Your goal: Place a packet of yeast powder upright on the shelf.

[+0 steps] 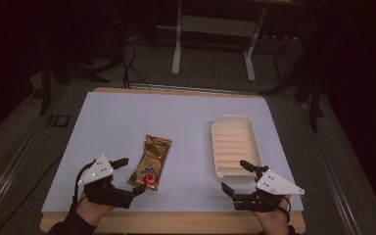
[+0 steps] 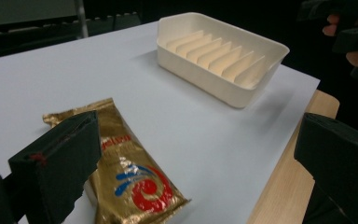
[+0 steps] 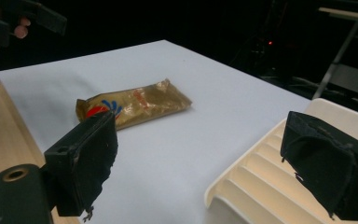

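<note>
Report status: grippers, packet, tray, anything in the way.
Left gripper open beside packet, not gripping. Right gripper open at tray near end, empty. Packet flat on table; nothing between it and tray.

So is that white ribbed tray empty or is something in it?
Empty. The white tray shows bare ribs in all three views, and the gold snack packet lies flat on the table, apart from it.

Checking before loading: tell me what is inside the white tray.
The white tray holds nothing; bare slanted ribs run across its floor. The near end lies hidden behind the right gripper in the high view.
</note>
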